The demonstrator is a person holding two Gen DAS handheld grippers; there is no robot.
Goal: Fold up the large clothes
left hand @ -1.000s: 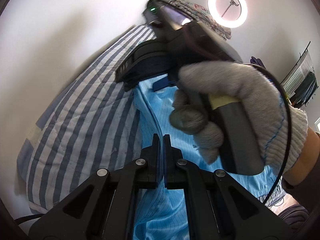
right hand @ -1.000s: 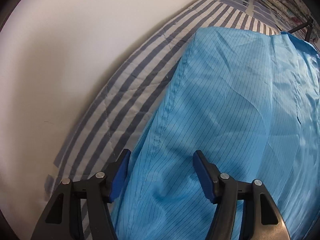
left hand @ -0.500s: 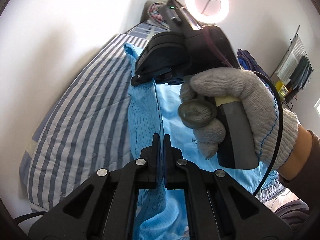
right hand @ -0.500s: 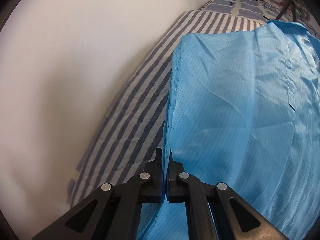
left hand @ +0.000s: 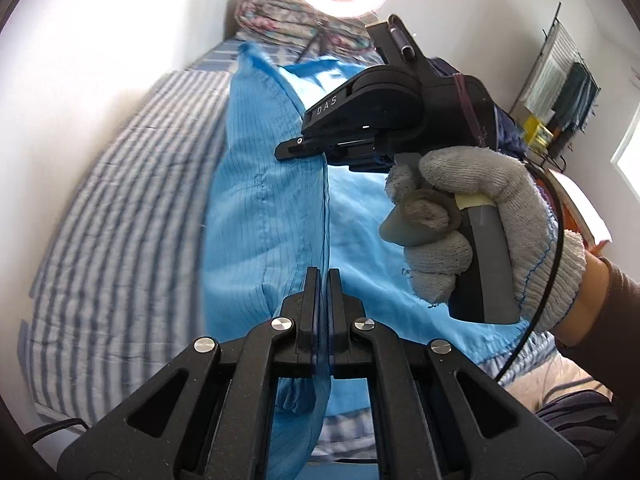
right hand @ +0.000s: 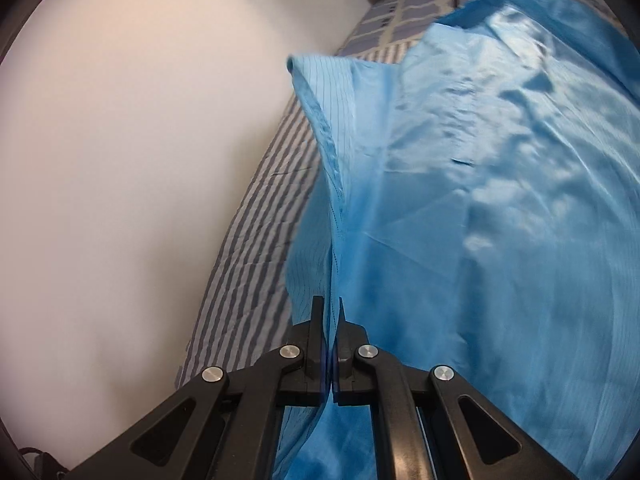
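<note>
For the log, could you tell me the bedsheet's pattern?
Blue-grey and white stripes, on the bedsheet; right wrist view.

Your working surface is a bed covered by a blue-and-white striped quilt (left hand: 120, 216), which fills the left half of the left wrist view and runs as a narrow band up the middle of the right wrist view (right hand: 256, 248), along a plain white wall. Lying on it you have the light blue pinstriped garment (left hand: 256, 208), spread down the centre of the frame, with one edge lifted off the quilt (right hand: 332, 184). At the top centre, at the far end of the bed, a folded floral blanket (left hand: 280, 12) rests on the quilt. At the lower right you can see a paler patterned cloth (left hand: 548, 376); what it is cannot be told.
</note>
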